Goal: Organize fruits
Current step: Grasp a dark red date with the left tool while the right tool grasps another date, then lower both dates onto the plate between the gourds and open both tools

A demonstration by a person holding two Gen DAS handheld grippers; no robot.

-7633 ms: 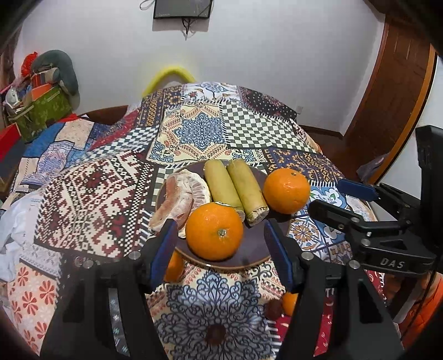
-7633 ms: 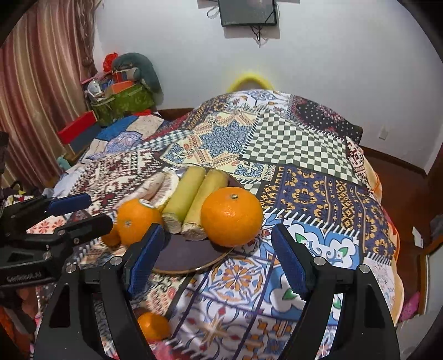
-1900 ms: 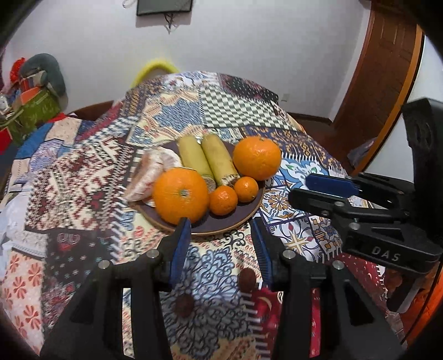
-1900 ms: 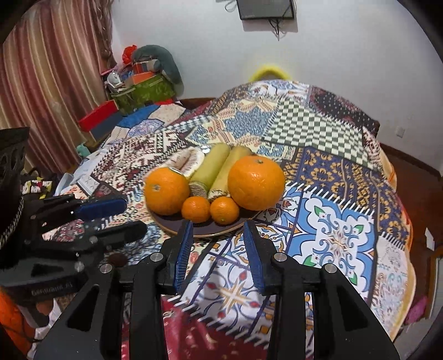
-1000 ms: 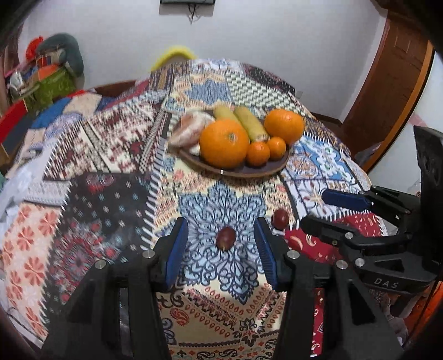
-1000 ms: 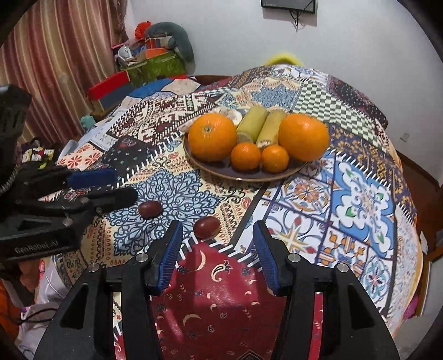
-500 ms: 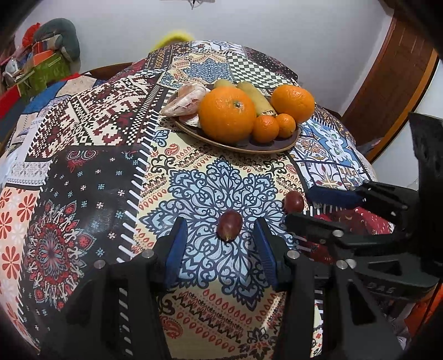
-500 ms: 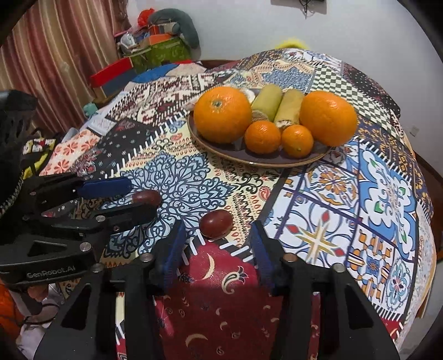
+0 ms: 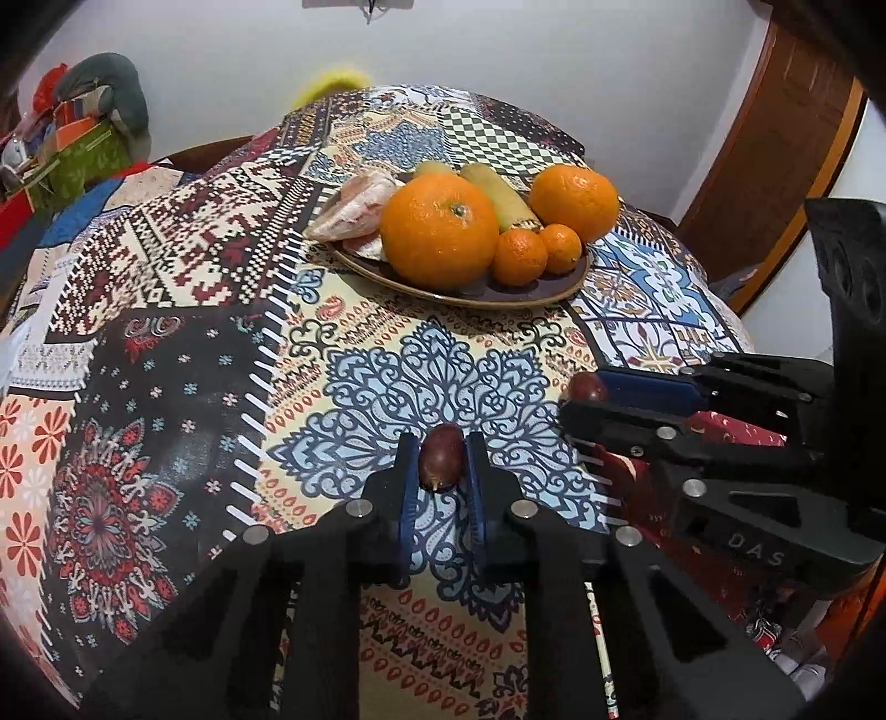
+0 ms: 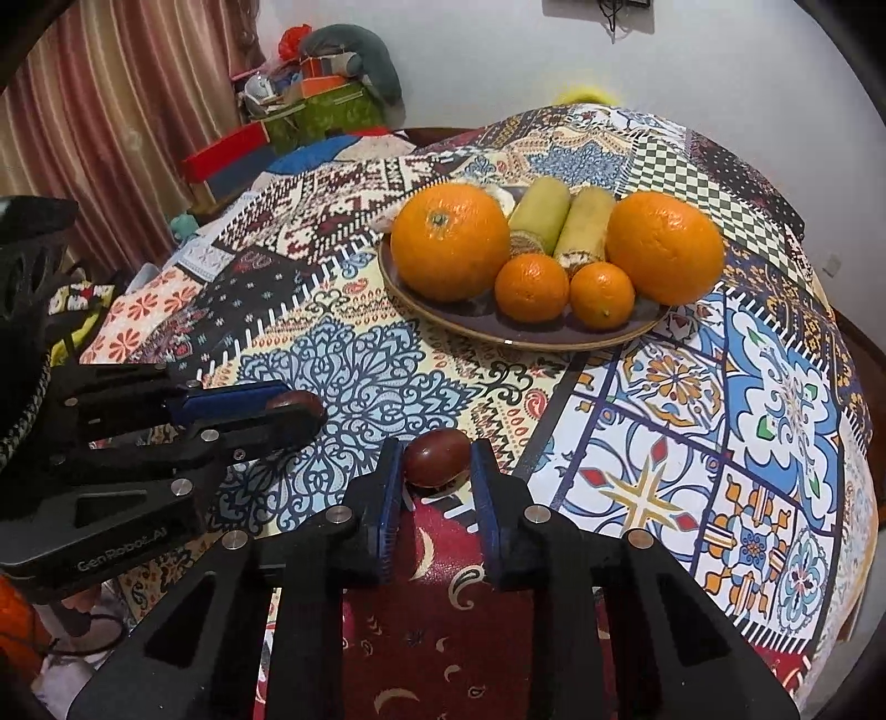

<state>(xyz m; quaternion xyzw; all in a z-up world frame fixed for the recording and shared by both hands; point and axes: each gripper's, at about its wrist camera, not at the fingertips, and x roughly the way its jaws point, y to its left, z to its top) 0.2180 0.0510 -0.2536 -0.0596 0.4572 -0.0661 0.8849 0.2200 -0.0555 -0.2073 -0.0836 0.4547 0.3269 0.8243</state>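
Left gripper [image 9: 441, 462] low, jaws nearly together, clamping; right gripper [image 10: 436, 459] beside it, likewise narrowed, clamping.

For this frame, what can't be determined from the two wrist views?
- Left wrist view: the pads of the left tongs flank the dark red fruit; whether it is lifted off the tablecloth cannot be told.
- Right wrist view: the same doubt for the right tongs and the second dark fruit.
- Both views: the pale peeled fruit is largely hidden behind the big orange.
- The wall-mounted item is cut off by the top edge.
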